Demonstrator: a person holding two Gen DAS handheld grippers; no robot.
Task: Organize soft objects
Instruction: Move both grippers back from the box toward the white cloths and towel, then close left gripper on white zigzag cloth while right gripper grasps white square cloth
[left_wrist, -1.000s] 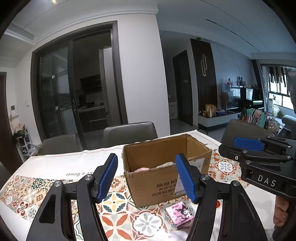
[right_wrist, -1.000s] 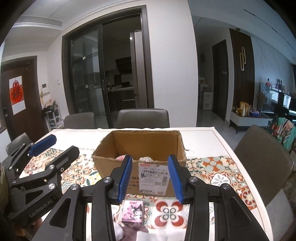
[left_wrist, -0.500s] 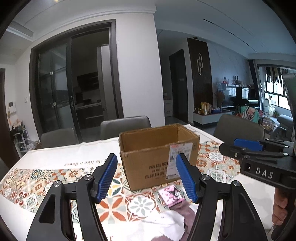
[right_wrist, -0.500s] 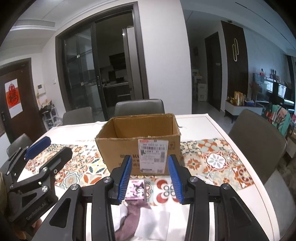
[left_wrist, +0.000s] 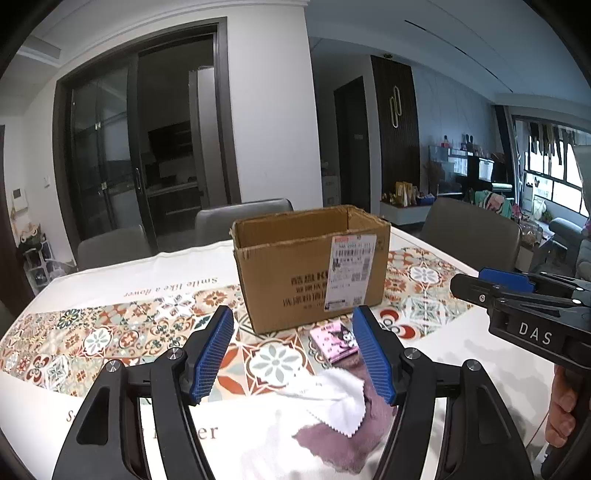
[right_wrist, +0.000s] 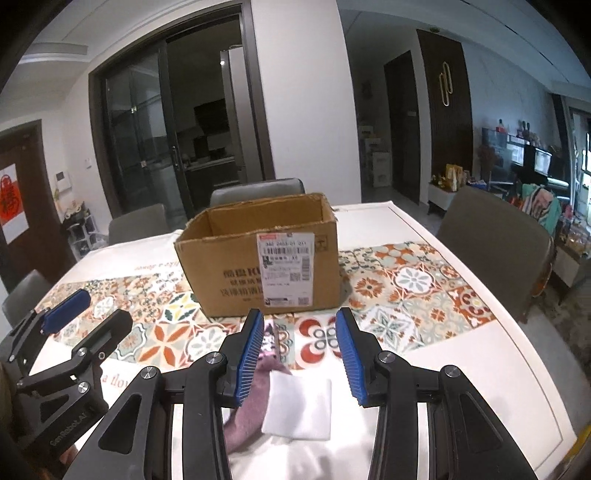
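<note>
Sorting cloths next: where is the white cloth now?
The white cloth lies on the table's near edge, overlapping the mauve towel, in front of the cardboard box.

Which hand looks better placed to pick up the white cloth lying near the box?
Probably the right. The right tool is open with the white cloth lying flat just below its gap. In the left tool's view the cloth sits off toward its right finger.

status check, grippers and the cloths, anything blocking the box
Left gripper open, empty; right gripper open, empty. White cloth lies on mauve cloth, near side of cardboard box. Pink packet sits between cloths and box.
</note>
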